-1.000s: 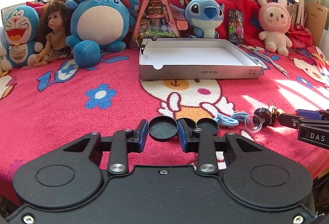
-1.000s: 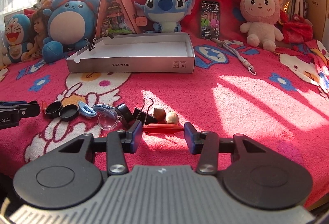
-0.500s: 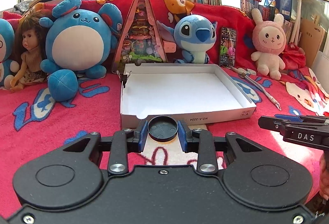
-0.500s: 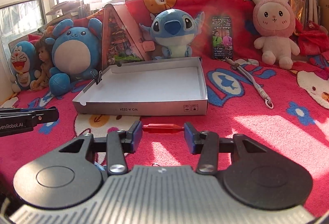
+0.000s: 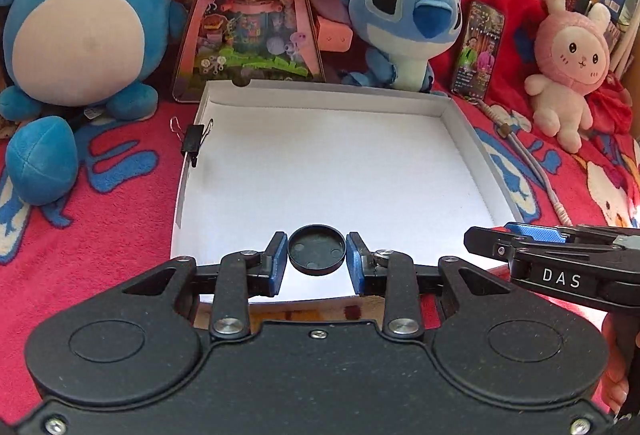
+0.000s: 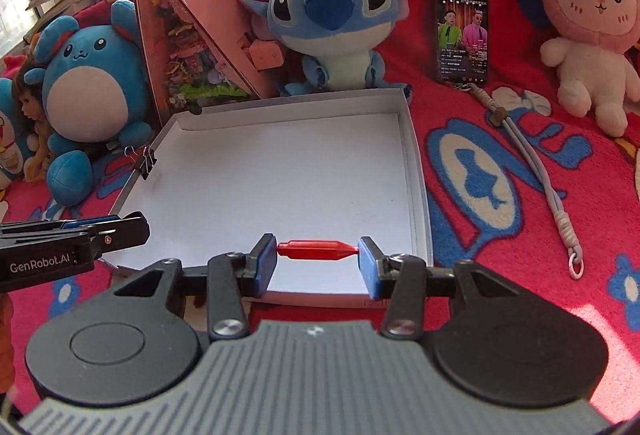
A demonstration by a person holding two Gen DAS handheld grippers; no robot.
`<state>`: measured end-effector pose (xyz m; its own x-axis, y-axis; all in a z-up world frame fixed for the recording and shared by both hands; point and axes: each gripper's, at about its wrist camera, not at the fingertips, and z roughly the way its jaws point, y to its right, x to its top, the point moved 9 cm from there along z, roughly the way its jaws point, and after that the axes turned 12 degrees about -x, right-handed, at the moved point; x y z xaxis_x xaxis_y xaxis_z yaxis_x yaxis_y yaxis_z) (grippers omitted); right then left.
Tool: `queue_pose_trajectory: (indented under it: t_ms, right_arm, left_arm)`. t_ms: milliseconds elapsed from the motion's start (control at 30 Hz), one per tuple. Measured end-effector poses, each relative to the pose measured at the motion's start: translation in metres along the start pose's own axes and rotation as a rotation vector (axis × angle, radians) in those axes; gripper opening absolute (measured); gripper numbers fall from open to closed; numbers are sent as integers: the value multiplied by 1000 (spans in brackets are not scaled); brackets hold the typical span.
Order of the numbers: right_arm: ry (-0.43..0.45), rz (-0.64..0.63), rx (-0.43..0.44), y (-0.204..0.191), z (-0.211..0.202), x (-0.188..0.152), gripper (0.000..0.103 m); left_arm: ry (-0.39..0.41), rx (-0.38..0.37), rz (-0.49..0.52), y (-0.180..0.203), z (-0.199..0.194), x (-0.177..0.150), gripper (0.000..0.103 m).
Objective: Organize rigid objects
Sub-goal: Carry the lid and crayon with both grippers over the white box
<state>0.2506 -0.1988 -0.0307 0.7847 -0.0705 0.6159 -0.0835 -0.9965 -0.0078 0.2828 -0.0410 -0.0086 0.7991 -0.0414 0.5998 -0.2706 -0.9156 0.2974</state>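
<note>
Now | left hand-held gripper (image 5: 317,255) clamps black cap (image 5: 317,250) | right hand-held gripper (image 6: 318,254) clamps red piece (image 6: 317,249)

Our left gripper (image 5: 317,258) has a black body with round bosses, silver screws, blue-padded fingers (image 5: 277,263) and white "GenRobot.AI" lettering. Our right gripper (image 6: 317,262) has a ribbed grey shell, blue pads and "DAS" lettering.

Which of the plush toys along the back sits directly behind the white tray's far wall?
The blue big-eared alien plush, right behind the white tray. The round blue plush sits left, the pink bunny plush right.
</note>
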Motion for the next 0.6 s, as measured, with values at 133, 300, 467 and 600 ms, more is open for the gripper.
queue_pose_trajectory:
  t_ms: [133,300,467,600]
  right_arm:
    - [-44,-17,-13,-5,17,-3,50]
    - [-80,-33,-19,-11,29,-7,50]
    - [-96,-40,-29,-12,37,-10,50]
    - [-107,-52,-37,-14,42,-12,52]
  left_arm:
    - [-52,30,6,-3,24,-6,30]
    - [-70,61,18,-5,35,-13,30]
    - [-83,72,23,-6,41,-16,30]
    - [-79,90,49,-5,42,-17,30]
